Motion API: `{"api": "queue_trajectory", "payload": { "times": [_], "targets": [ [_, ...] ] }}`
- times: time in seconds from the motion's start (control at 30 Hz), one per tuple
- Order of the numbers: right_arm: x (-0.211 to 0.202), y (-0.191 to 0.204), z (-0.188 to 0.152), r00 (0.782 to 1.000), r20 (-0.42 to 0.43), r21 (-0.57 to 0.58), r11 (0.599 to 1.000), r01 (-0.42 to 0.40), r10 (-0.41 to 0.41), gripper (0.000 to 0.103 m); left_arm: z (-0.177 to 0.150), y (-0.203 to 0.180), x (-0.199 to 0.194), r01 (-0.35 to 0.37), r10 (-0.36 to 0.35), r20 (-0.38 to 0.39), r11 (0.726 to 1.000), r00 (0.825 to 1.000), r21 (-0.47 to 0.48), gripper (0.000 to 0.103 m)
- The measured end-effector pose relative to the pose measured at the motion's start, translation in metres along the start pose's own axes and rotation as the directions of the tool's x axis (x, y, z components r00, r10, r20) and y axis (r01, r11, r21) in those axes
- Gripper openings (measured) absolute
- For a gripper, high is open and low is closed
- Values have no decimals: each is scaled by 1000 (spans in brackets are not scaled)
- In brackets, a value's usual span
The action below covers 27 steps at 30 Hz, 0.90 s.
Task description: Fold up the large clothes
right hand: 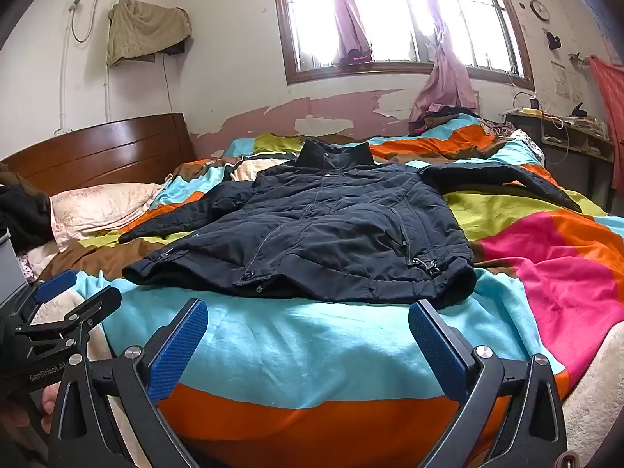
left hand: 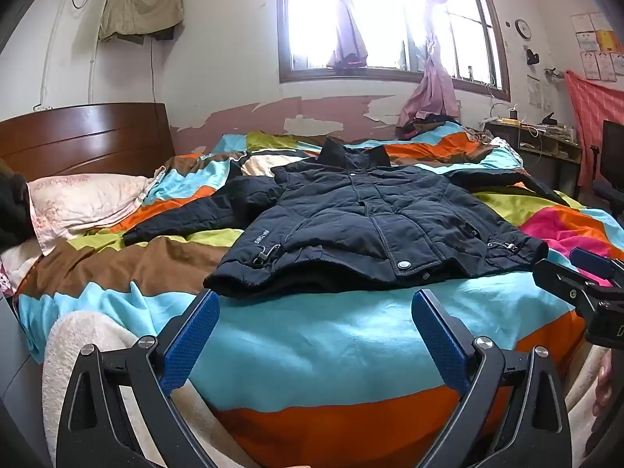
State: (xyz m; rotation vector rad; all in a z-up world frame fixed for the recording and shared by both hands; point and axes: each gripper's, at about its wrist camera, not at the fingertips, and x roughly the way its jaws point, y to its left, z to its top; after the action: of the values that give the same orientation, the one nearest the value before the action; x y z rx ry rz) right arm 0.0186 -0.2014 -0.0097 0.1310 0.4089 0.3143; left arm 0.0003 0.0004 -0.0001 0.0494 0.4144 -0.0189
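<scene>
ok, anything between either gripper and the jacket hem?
Nothing visible. Both the left gripper and right gripper are open, short of the dark navy jacket, with only bare turquoise blanket between fingertips and hem. Jacket lies flat, sleeves spread, nothing on top.

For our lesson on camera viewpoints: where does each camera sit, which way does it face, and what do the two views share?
Left wrist: on the left gripper, at the bed's near edge, facing the dark jacket and window; shows its own open blue fingers and the right gripper.
Right wrist: on the right gripper, beside it, facing likewise; shows its open fingers and the left gripper.
Shared: jacket, colourful bedspread, pillow, headboard, window.
</scene>
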Motion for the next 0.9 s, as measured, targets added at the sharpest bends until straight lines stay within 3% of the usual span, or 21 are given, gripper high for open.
{"api": "queue_trajectory", "payload": {
  "times": [0.9],
  "targets": [
    [0,-3,-1,1000,-1,1,1000,0,0,103,0,-2,0,19,-19,5,1000,1000,6,97]
  ]
}}
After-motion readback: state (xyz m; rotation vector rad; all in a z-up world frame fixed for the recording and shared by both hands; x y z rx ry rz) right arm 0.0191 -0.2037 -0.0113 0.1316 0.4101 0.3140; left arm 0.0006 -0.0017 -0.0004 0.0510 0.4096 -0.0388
